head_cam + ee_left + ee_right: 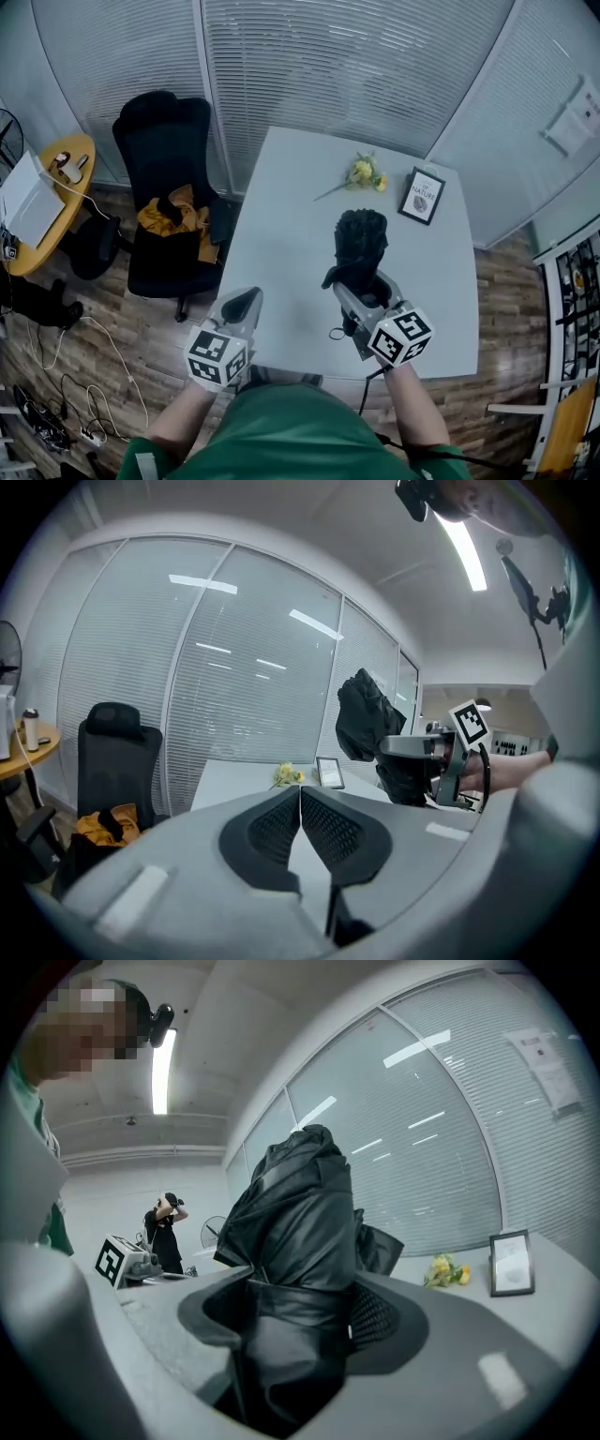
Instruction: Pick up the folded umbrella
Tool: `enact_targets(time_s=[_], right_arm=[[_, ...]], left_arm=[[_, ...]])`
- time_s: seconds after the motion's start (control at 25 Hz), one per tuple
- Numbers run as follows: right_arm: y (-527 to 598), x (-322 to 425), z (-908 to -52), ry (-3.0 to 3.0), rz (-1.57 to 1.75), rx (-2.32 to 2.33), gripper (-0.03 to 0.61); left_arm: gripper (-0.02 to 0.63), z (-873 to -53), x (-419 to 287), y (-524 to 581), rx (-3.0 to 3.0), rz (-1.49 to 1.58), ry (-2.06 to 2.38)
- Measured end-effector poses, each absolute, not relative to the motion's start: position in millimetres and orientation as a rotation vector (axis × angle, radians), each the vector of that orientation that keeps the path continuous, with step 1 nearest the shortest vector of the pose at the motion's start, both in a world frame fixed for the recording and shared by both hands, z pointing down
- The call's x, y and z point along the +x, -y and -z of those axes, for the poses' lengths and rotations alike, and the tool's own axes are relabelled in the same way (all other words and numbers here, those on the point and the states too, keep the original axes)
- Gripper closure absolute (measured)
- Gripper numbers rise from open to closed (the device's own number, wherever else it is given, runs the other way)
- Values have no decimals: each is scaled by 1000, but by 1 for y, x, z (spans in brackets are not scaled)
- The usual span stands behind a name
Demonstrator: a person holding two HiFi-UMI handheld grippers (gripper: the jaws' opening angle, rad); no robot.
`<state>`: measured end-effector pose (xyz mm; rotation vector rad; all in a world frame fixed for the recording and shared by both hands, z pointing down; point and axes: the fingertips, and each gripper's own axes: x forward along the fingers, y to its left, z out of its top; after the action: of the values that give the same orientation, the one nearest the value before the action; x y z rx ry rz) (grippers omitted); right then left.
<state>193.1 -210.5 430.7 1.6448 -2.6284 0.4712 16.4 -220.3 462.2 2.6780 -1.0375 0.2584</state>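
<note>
The folded black umbrella (360, 246) stands upright above the white table (281, 234), held off its top. My right gripper (365, 292) is shut on the umbrella's lower part. In the right gripper view the umbrella (298, 1241) fills the gap between the jaws of my right gripper (298, 1335). My left gripper (242, 305) hangs over the table's near left edge, jaws shut with nothing between them. In the left gripper view the left gripper (300, 822) has its pads touching, and the umbrella (367, 716) and right gripper (427, 750) show to the right.
Yellow flowers (364, 172) and a framed picture (422, 195) lie at the table's far side. A black office chair (167, 187) with yellow cloth stands left of the table. A round yellow side table (42, 202) is at far left. Window blinds close the back.
</note>
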Motion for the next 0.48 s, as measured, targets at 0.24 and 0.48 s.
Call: enact_targets(time_s=[0.24, 0.48], right_arm=[[206, 202, -399, 2684, -420, 1712, 287], [201, 215, -372, 2740, -446, 1796, 285]], left_arm=[[601, -455, 18, 221, 2662, -210, 1026], [601, -458, 17, 224, 2642, -213, 1030]])
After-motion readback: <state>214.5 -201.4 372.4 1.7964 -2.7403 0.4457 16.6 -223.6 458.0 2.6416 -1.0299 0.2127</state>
